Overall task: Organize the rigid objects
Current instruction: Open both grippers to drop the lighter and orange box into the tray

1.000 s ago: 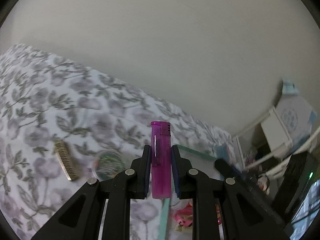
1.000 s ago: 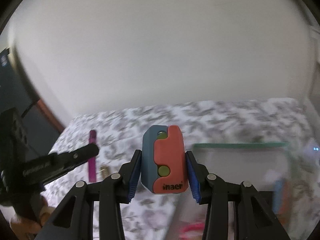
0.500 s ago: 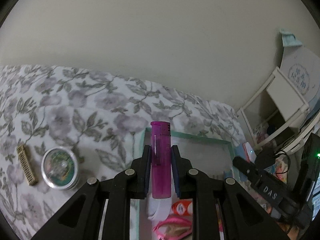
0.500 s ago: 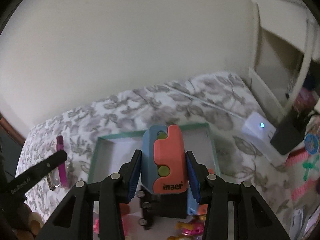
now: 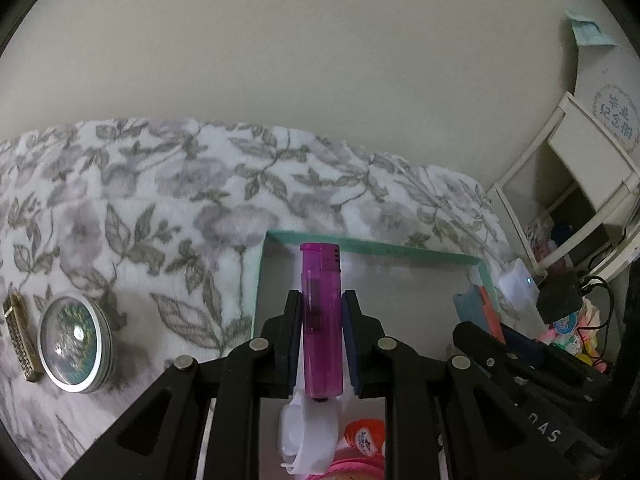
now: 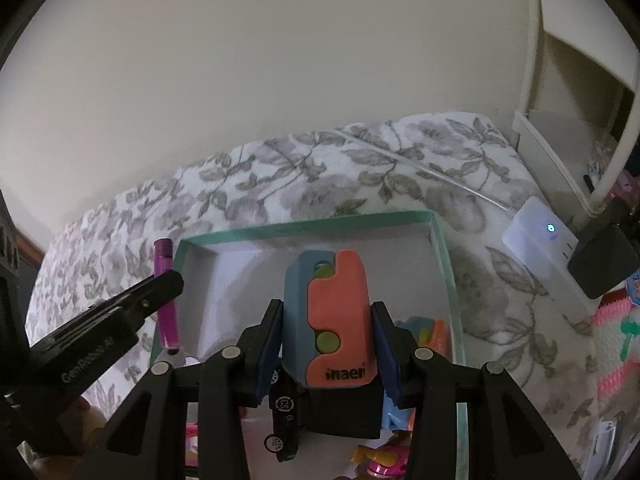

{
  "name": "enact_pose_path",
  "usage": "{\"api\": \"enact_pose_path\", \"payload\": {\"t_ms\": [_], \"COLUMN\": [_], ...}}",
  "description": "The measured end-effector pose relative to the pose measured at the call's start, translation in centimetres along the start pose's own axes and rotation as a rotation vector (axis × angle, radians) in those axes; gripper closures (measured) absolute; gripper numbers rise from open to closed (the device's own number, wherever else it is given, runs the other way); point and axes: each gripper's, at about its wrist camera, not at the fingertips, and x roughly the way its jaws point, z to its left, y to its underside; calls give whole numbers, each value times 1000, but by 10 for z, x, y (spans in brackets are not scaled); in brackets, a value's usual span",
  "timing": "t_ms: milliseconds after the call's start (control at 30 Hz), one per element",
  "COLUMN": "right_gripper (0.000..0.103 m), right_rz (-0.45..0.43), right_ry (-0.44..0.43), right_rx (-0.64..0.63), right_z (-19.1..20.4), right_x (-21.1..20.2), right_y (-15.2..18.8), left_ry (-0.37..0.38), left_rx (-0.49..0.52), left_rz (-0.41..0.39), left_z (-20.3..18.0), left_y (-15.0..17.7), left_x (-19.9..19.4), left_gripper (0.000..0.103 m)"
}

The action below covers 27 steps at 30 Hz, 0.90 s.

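My left gripper [image 5: 320, 340] is shut on a purple lighter [image 5: 320, 312], held upright over the near left part of a teal-rimmed white box [image 5: 372, 246]. My right gripper [image 6: 326, 340] is shut on an orange and blue plastic block [image 6: 328, 320] above the same box [image 6: 304, 228]. The lighter [image 6: 166, 296] and the left gripper's arm show at the box's left edge in the right wrist view. The block [image 5: 478, 308] shows at the box's right side in the left wrist view. Small toys lie in the box's near part.
A round tin [image 5: 74, 354] and a small brass harmonica [image 5: 18, 340] lie on the floral blanket [image 5: 160, 200] left of the box. A white device with a blue light [image 6: 538, 240] and a white shelf unit [image 6: 576, 100] stand to the right. A wall is behind.
Both grippers have swung toward the box and lowered over it, each still holding its object. The box now fills the middle of both views.
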Motion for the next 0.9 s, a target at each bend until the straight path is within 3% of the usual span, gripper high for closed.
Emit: {"api": "enact_pose_path", "payload": {"t_ms": [267, 400, 533, 700, 733, 867, 900], "right_gripper": [57, 56, 56, 55, 55, 36, 35], "right_rz": [29, 41, 41, 24, 19, -26, -41], "right_ry": [25, 33, 40, 58, 59, 72, 75], "right_rx": [-29, -35, -45, -60, -61, -73, -77], "right_z": [5, 6, 8, 11, 11, 15, 16], "right_x": [8, 12, 11, 8, 6, -3, -6], "right_y": [3, 4, 5, 3, 2, -1, -2], "left_ry": [36, 14, 4, -25, -27, -87, -104], "left_rx": [-47, -80, -129, -176, -187, -234, -240], "left_rz": [-12, -15, -5, 10, 9, 13, 13], "left_z": [10, 22, 42, 66, 70, 86, 90], "left_y": [5, 10, 17, 13, 13, 10, 9], "left_x": [-8, -15, -22, -29, -32, -41, -44], "left_gripper": [77, 74, 58, 55, 50, 36, 34]}}
